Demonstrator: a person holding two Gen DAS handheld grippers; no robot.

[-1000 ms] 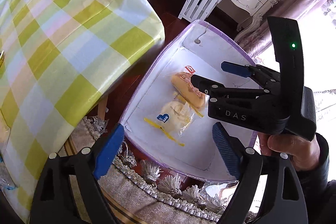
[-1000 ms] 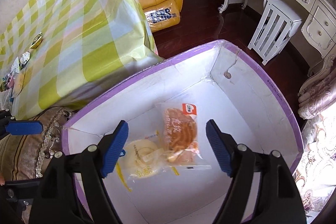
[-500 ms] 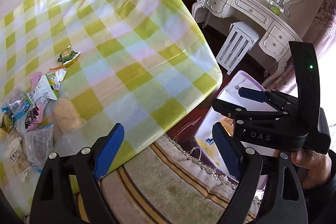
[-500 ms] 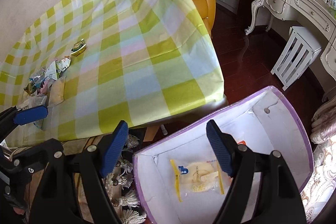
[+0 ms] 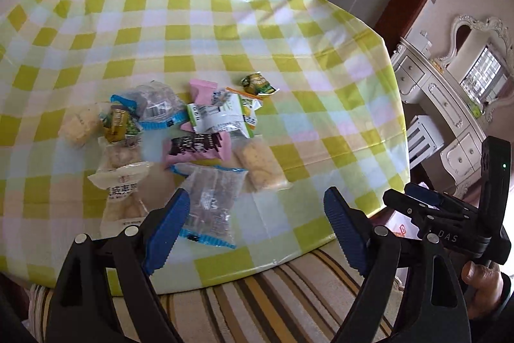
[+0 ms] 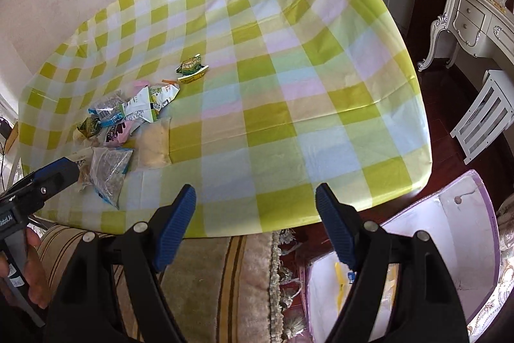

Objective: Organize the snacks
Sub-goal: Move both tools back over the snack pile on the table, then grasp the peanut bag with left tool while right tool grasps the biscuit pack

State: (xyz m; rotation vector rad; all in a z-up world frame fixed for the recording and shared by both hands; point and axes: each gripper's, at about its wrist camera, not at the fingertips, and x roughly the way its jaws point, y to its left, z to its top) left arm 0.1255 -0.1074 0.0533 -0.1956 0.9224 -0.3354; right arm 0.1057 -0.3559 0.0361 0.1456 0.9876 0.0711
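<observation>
Both handheld grippers hover empty above a table draped in a yellow-green checked cloth (image 5: 289,60). The left gripper (image 5: 253,233), at the bottom of its own view, has its blue-padded jaws spread wide with nothing between them; the right gripper (image 6: 255,225) is likewise agape over the cloth's near edge. A heap of wrapped snacks (image 5: 180,137) lies left of centre in the left view: a clear packet with blue-striped ends (image 5: 210,204) nearest the left gripper, a pink wrapper with dark print (image 5: 196,150) behind it, a pale biscuit pack (image 5: 260,164) to its right, and a white-and-green pouch (image 5: 225,114) further back. A small green-and-yellow sachet (image 5: 257,84) sits apart, toward the upper middle. In the lower right of the right view, a purple-edged white box (image 6: 462,246) stands on the floor beside the table, holding what appears to be a yellow-trimmed packet (image 6: 343,282), largely hidden behind a gripper finger. A striped rug (image 6: 208,278) runs under the table edge.
</observation>
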